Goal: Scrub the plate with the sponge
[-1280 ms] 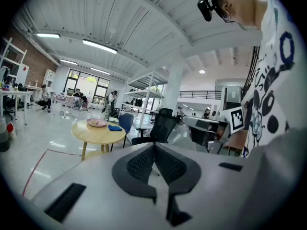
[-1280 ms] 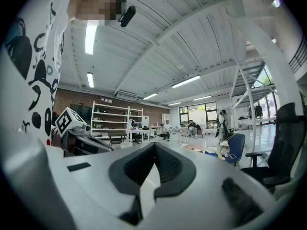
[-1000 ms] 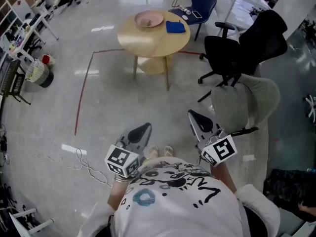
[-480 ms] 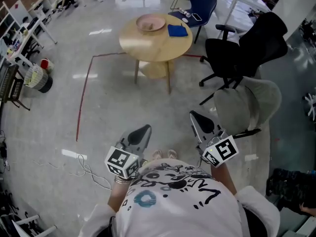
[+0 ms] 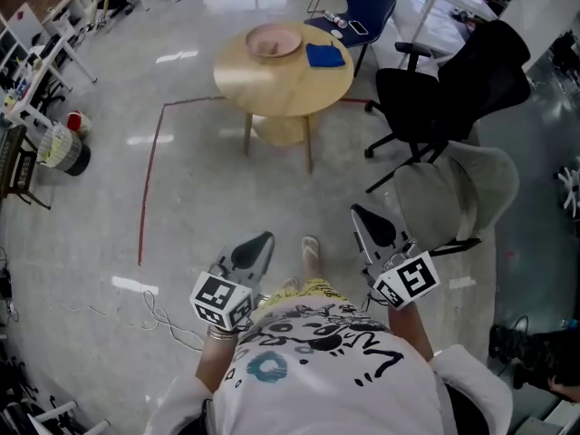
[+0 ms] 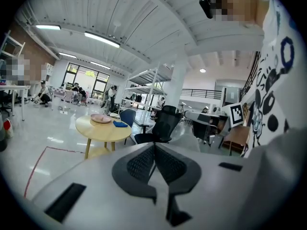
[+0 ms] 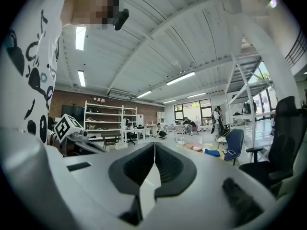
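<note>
So, head view: the plate [image 5: 274, 40] and blue sponge [image 5: 323, 54] are sitting side by side on the round table [image 5: 281, 84], well apart from the left gripper [image 5: 258, 246] and right gripper [image 5: 362, 217], which the person is holding close to the body. Left gripper view: jaws are pressing together, gripping nothing. Right gripper view: same deal, jaws are meeting flat, empty.
</note>
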Action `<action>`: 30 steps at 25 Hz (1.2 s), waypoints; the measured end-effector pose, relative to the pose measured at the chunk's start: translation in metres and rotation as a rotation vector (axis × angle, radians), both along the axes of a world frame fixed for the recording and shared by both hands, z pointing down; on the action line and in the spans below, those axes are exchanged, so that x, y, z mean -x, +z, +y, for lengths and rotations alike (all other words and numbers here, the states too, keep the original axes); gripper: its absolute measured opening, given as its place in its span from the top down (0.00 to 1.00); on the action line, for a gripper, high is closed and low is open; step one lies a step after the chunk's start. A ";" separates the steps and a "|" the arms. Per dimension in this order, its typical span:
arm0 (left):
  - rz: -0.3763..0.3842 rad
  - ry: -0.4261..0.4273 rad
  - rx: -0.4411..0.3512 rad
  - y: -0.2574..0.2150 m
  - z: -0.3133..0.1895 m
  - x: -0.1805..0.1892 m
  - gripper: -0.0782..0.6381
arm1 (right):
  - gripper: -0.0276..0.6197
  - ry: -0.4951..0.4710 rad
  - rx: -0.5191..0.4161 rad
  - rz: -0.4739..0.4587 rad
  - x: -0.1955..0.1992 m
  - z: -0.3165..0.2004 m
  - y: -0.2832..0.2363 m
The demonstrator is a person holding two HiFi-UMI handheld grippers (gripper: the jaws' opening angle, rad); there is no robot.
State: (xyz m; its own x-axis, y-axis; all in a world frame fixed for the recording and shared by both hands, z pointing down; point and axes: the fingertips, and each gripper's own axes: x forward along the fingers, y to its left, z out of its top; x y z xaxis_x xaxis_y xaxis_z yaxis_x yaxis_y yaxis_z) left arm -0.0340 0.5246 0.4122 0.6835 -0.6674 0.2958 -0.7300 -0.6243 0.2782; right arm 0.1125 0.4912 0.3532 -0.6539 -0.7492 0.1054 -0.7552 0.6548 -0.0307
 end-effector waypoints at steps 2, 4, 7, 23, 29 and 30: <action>0.001 -0.008 -0.001 0.000 -0.015 0.000 0.86 | 0.91 -0.004 -0.002 -0.002 0.000 -0.016 0.001; 0.002 -0.019 0.000 0.001 -0.033 0.001 0.86 | 0.91 -0.012 -0.004 -0.010 0.002 -0.036 0.001; 0.000 -0.030 -0.001 0.003 -0.064 -0.004 0.86 | 0.91 -0.031 -0.008 -0.017 0.002 -0.067 -0.001; -0.012 -0.148 -0.060 -0.021 -0.210 -0.030 0.86 | 0.91 -0.142 -0.016 -0.030 -0.024 -0.216 -0.010; -0.019 -0.185 -0.038 -0.015 -0.241 -0.018 0.86 | 0.91 -0.147 0.005 -0.033 -0.021 -0.251 -0.004; -0.015 -0.187 -0.033 -0.014 -0.247 -0.016 0.86 | 0.91 -0.148 0.012 -0.033 -0.020 -0.257 -0.002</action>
State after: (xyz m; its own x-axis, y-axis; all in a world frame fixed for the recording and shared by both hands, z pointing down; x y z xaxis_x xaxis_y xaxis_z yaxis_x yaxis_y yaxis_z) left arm -0.0176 0.2777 0.3985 0.5418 -0.7921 0.2811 -0.8384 -0.4856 0.2476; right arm 0.1320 0.2341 0.3514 -0.7600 -0.6435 0.0905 -0.6493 0.7580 -0.0624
